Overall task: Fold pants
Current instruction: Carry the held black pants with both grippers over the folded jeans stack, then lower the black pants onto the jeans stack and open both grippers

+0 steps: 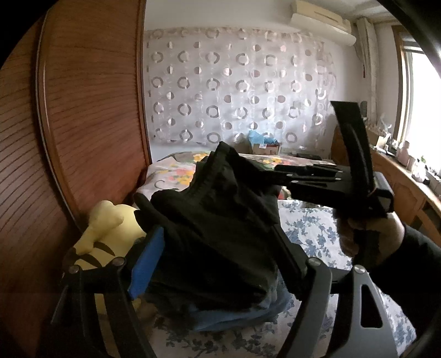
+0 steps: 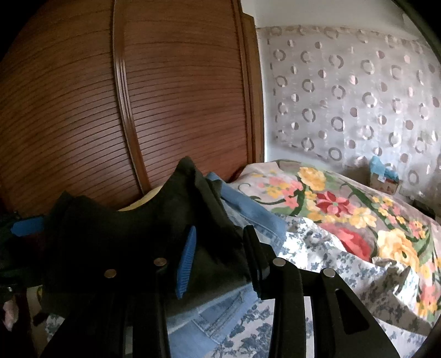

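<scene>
Pants (image 1: 220,220): we hold them bunched above the jeans (image 2: 248,217), keeping fabric off the bed.
Left gripper (image 1: 220,256): pinching pants.
Right gripper (image 2: 220,264): pinching pants, sharing the lift.

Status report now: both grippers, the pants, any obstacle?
Left gripper and right gripper shut on black pants, lifted. Jeans beneath.

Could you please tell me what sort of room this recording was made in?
Most likely a home bedroom: a bed with floral bedding, a louvred wooden wardrobe beside it, and a wall air conditioner above the patterned curtain.
</scene>
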The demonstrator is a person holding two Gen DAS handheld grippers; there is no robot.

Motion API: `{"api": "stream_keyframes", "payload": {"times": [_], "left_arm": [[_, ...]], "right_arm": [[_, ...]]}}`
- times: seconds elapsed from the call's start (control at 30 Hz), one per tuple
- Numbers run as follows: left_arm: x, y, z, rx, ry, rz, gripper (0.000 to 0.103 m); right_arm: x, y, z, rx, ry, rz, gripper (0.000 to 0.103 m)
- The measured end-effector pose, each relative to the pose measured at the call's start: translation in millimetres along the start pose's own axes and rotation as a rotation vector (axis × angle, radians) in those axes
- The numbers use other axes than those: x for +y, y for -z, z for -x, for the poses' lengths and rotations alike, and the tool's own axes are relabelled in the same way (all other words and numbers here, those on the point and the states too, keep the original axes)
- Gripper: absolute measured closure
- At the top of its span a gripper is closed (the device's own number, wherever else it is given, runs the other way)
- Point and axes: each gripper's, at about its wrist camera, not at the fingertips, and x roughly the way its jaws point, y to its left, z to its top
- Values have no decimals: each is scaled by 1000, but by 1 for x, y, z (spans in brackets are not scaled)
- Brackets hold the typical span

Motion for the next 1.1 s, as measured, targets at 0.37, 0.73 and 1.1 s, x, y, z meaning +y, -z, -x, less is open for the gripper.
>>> {"api": "stream_keyframes", "payload": {"times": [0.37,0.73,1.1], "left_arm": [[-1,3,-6,9,-24,-22,25],[5,20,-21,75,-40,-11,25],[3,32,-8,79,-51,2,25]], "right_arm": [[29,10,17,10,-9,28,65],[15,11,-1,65,10,-23,65],[33,14,32,34,5,-37,65]]}}
